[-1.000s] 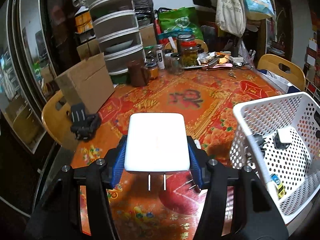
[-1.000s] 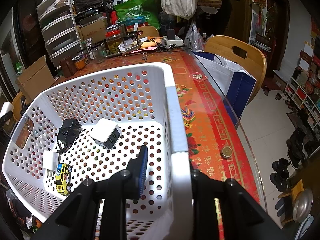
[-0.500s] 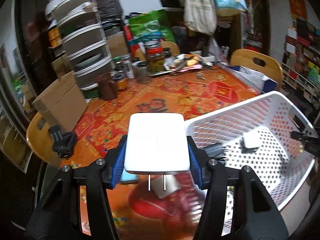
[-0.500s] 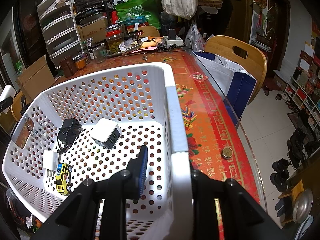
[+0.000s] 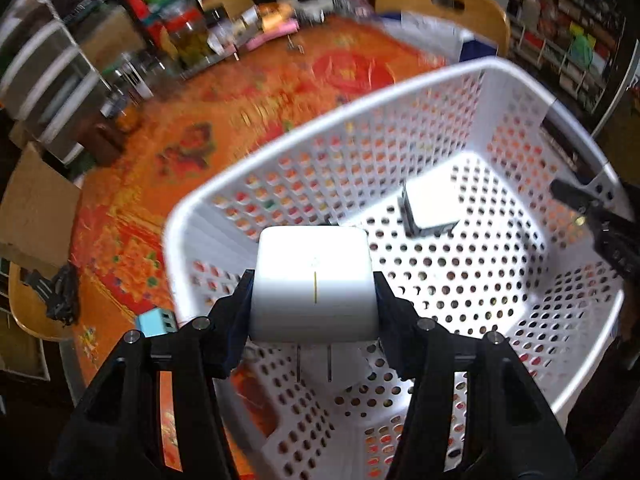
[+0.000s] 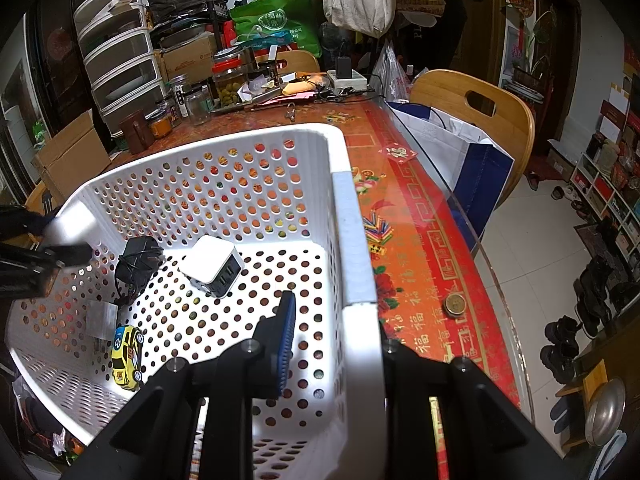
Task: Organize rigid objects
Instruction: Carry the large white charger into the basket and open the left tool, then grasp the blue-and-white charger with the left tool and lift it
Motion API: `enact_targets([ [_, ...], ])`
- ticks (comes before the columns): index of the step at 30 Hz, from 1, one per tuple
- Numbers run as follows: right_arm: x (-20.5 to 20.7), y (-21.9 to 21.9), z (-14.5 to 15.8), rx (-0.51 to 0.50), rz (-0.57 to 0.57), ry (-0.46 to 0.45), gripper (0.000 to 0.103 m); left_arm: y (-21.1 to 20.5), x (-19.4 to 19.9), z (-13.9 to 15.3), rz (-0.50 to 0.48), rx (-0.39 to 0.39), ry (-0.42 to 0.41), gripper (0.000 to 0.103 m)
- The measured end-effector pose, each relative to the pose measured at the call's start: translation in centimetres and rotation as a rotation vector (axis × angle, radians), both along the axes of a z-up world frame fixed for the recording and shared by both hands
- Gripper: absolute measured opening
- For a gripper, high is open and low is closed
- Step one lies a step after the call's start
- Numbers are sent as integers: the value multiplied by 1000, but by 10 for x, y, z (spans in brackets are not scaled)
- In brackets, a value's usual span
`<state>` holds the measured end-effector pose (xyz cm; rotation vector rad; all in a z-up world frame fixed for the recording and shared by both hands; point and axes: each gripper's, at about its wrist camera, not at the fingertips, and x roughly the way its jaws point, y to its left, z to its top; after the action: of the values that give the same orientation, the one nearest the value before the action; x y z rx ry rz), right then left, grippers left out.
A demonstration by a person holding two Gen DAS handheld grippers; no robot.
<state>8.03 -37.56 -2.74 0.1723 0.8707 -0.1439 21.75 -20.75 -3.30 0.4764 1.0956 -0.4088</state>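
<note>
Basket (image 6: 352, 240) sits on the red patterned table (image 6: 420, 248), and it's filling up: I count a white USB charger cube (image 6: 212, 264), a black adapter with its cord (image 6: 138, 260), a small flat white piece (image 6: 102, 320) and a yellow toy car (image 6: 127, 356) on its perforated floor. So I'd call a good part of the sorting done.

My left gripper (image 5: 314, 300) is clenched on a white plug adapter (image 5: 314, 280), prongs pointing down, and I've got it over the basket's near corner, above the floor, not resting on anything. The background in that view is smeared, so I can't read the far clutter well.

My right gripper (image 6: 340, 332) is clamped onto the basket's side wall, one pad inside and one outside, steadying it.

What's left, as I judge it: let this adapter go inside. Outside the basket I see a small light-blue block (image 5: 156, 322) on the table and a black item (image 5: 60, 292) on the chair edge (image 5: 24, 312); those may be next, though I can't be sure they belong to the job.
</note>
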Motion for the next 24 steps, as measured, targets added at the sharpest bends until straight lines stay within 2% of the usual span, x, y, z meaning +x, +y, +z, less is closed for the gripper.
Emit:
enact_targets([
  [4,0,0,0,0,0,-1,23,-14,13,-25,-16,96,74,53],
  [8,0,0,0,1,2,-1,23,-26,15,-38,-40,160,93,53],
  [15,0,4,-2,0,3,0,23,-31,16,-37,-46,141,98,56],
  [17,0,4,-2,0,3,1,23,-26,13,-24,-49,102,65,61],
  [18,-1,4,-3,0,3,1,23,-20,8,-12,-50,68,32,68],
  [19,-1,5,-3,1,4,1,24,-14,3,0,-48,35,-3,80],
  [21,-1,5,-3,2,4,1,23,4,-5,21,-30,-16,-74,94],
  [22,-1,6,-3,2,3,2,23,24,-11,37,-3,-54,-130,99],
  [24,-1,7,-5,1,4,4,23,57,-13,55,53,-107,-185,103],
])
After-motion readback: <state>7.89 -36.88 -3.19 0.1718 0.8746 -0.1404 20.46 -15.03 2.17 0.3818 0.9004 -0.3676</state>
